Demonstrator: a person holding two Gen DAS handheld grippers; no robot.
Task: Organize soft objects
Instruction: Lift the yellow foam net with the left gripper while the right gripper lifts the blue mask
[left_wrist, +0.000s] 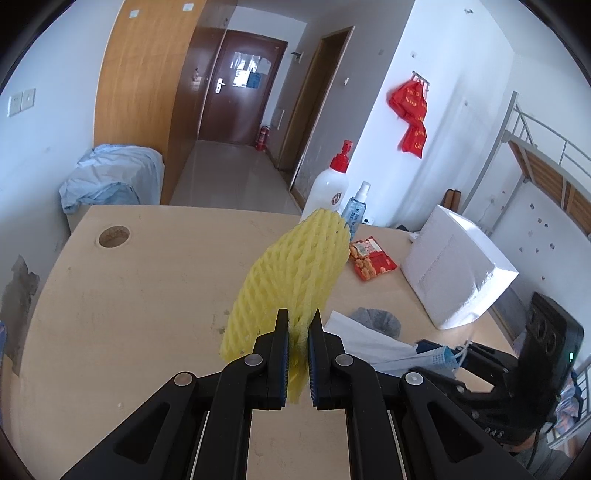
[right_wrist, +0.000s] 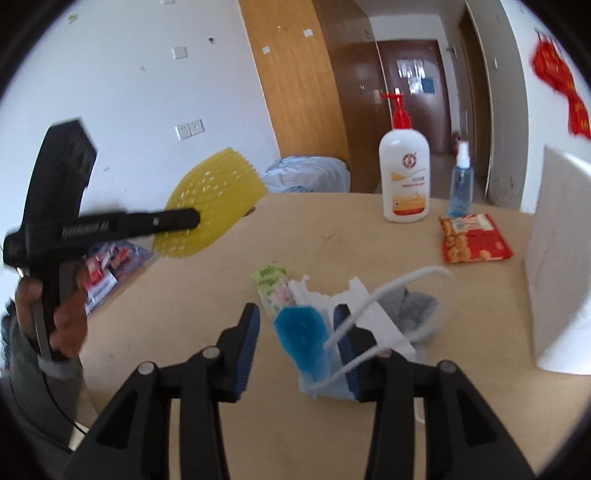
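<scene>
White walls and a brown door at the end of a hallway frame a pale wooden desk (left_wrist: 147, 295). At the desk's far side stand a white pump bottle (right_wrist: 405, 177) and a small blue spray bottle (right_wrist: 460, 184), with a red snack packet (right_wrist: 474, 238) lying just in front of them and a white foam box (left_wrist: 456, 269) off to the right.

The left tool (left_wrist: 298, 325) is clamped on a yellow foam net sleeve (left_wrist: 295, 273), which it holds upright above the desk; a hand (right_wrist: 55, 317) grips its handle.

The right tool (right_wrist: 295, 325) has its fingers parted. A blue face mask (right_wrist: 304, 338) hangs between them, beside the right-hand finger, its white ear loops (right_wrist: 399, 284) curling upward. Whether it touches that pad cannot be told. Beyond it on the desk lie white paper (right_wrist: 384, 328), a grey cloth (right_wrist: 410, 306) and a green tissue packet (right_wrist: 271, 282).
</scene>
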